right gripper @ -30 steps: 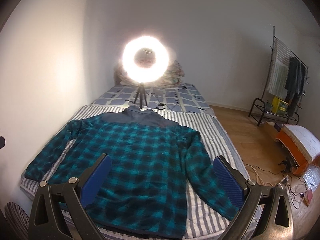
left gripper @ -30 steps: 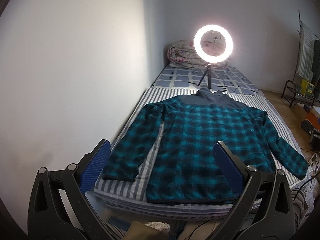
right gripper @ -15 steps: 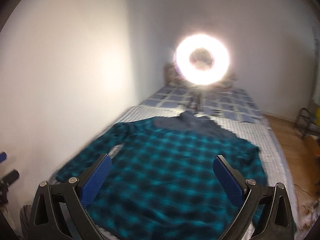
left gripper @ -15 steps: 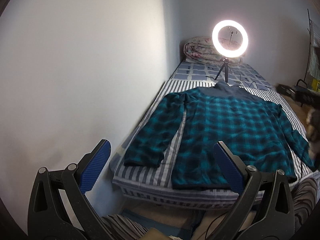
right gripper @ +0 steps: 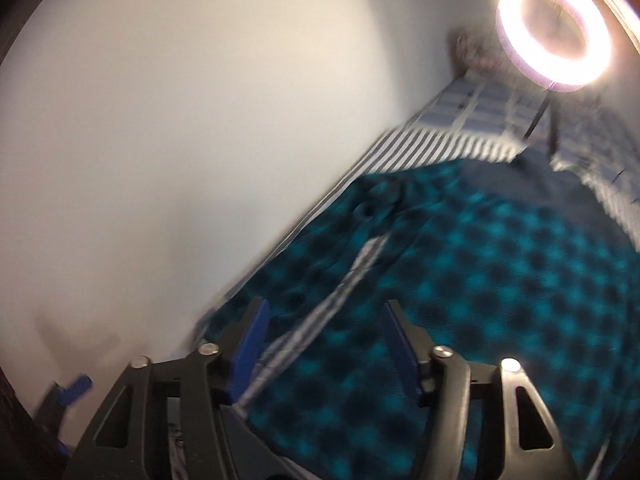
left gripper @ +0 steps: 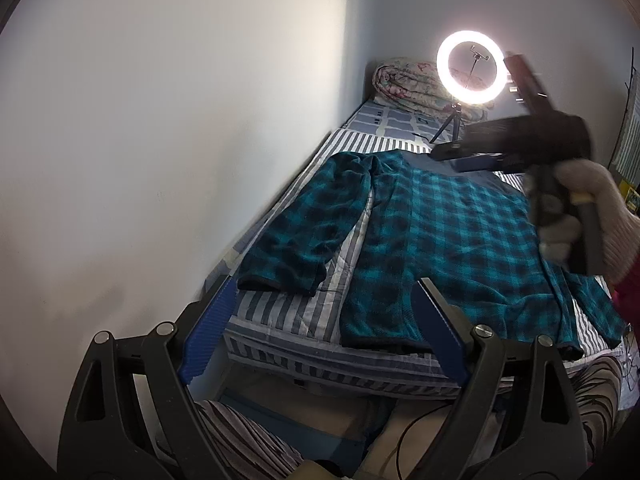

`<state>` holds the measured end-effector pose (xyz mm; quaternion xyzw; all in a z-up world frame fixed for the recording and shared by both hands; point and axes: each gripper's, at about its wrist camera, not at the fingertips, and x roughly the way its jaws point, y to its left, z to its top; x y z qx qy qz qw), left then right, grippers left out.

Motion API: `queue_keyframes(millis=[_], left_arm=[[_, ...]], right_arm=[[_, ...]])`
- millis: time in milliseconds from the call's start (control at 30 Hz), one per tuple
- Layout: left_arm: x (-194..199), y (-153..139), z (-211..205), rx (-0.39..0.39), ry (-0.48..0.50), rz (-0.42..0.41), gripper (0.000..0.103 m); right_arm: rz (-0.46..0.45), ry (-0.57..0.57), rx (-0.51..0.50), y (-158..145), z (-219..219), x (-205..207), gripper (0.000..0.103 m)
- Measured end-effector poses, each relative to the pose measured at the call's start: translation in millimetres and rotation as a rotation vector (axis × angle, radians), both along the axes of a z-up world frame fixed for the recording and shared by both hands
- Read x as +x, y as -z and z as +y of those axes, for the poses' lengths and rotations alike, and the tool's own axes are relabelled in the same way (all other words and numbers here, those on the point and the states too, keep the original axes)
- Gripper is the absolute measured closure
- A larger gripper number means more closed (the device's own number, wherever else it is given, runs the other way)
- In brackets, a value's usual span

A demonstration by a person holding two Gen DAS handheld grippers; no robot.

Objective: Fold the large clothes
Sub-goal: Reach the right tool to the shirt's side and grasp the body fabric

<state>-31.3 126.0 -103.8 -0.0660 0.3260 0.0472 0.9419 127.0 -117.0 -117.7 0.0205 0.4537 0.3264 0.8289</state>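
Striped bedding [left gripper: 304,316] covers the bed along the white wall [left gripper: 160,120], and the teal plaid shirt [left gripper: 452,248] lies flat on it, ring light [left gripper: 470,67] beyond its collar. Left gripper [left gripper: 320,328] hovers off the hem, closing, empty. Right gripper [right gripper: 324,344], in a gloved hand [left gripper: 588,208], tilts over the near sleeve [left gripper: 308,228], closing on nothing.

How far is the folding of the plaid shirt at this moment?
Done: the plaid shirt lies spread flat on the striped bed, sleeves out. In hand: nothing; both the left claw and the right claw are closing with no cloth between them. Left: every fold.
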Motion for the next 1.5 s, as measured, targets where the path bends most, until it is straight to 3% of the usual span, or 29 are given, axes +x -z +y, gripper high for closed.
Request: queue_keyframes(millis=[67,533,700,867,1067,1233,1300,1367,1433,1500], left_arm=[[2.2,3.4,2.3,-0.005,-0.002,0.006,0.012],[22.1,29.7,19.6,-0.03,-0.016,0.043,0.012],[31.4,39.9,26.4,-0.048,-0.014,0.05,0.012],[42.5,49.0,33.4,-0.074,-0.008,0.068,0.012],[48.7,56.6,42.3,-0.083,-0.02,0.088,0.012],[53.5,63.2,49.3,-0.099,-0.039,0.106,0.012],[56.8,65.4,50.5,-0.094,-0.046,0.113,0.012],[59.8,67.2,51.1,-0.092,-0.052,0.12,0.012],[63.9,69.2,52.7,-0.099,-0.055,0.13,0.012],[67.4,70.3,54.4,-0.103,-0.058,0.133,0.012]], right_arm=[[0.065,0.001,0.014,14.5,14.4,15.2,0.058],[0.319,-0.011,0.039,88.4,132.9,105.5,0.071],[0.344,0.004,-0.023,115.3,163.4,133.0,0.07],[0.377,0.038,-0.07,133.9,181.6,152.5,0.062],[0.393,0.051,-0.129,147.4,206.7,158.2,0.062],[0.358,0.043,-0.248,159.4,233.4,154.4,0.064],[0.349,0.045,-0.266,164.0,239.8,153.1,0.07],[0.342,0.046,-0.274,163.3,243.2,149.7,0.088],[0.35,0.042,-0.254,162.7,241.4,149.3,0.098],[0.358,0.036,-0.222,157.9,236.9,146.7,0.101]])
